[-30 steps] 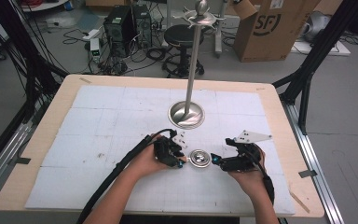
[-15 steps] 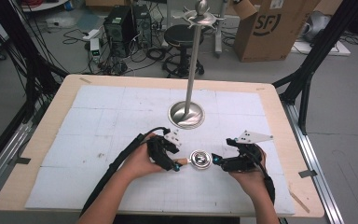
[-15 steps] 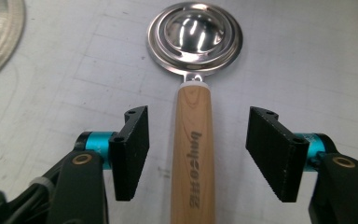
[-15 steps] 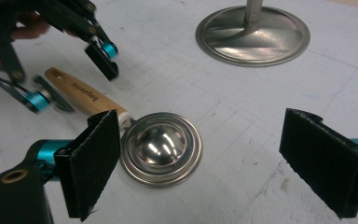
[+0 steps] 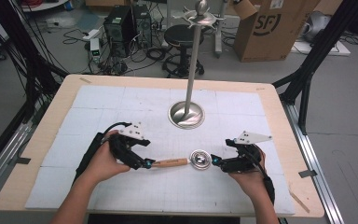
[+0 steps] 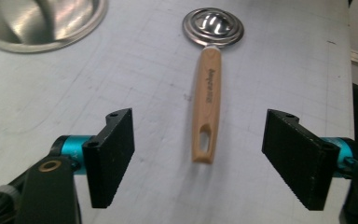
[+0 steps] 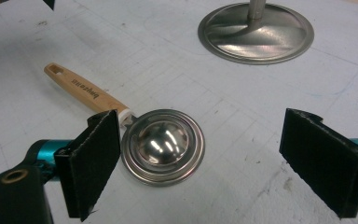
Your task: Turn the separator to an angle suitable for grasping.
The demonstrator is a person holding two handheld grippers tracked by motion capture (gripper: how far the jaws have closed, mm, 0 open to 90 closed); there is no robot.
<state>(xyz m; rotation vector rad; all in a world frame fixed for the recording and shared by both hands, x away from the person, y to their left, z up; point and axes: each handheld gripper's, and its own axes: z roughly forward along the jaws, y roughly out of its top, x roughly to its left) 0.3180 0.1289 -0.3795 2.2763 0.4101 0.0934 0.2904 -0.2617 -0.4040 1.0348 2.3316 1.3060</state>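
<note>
A spoon with a light wooden handle [image 5: 170, 163] and a round steel bowl [image 5: 199, 159] lies flat on the white mat, handle pointing left. My left gripper [image 5: 145, 164] is open at the handle's end. In the left gripper view the slotted handle tip [image 6: 203, 147] lies between the spread jaws without touching them. My right gripper [image 5: 214, 162] is open just right of the bowl. In the right gripper view the bowl [image 7: 163, 147] sits by the left jaw, untouched.
A steel stand with a round base [image 5: 186, 115] and a tall pole topped with hooks [image 5: 200, 14] rises behind the spoon. The wooden table rim [image 5: 276, 116] frames the white mat [image 5: 121, 102]. A cardboard box [image 5: 270, 28], a stool [image 5: 182, 35] and cables are on the floor beyond.
My left gripper has drawn back to the left along the spoon, uncovering the wooden handle. The right gripper and the spoon's bowl have hardly moved.
</note>
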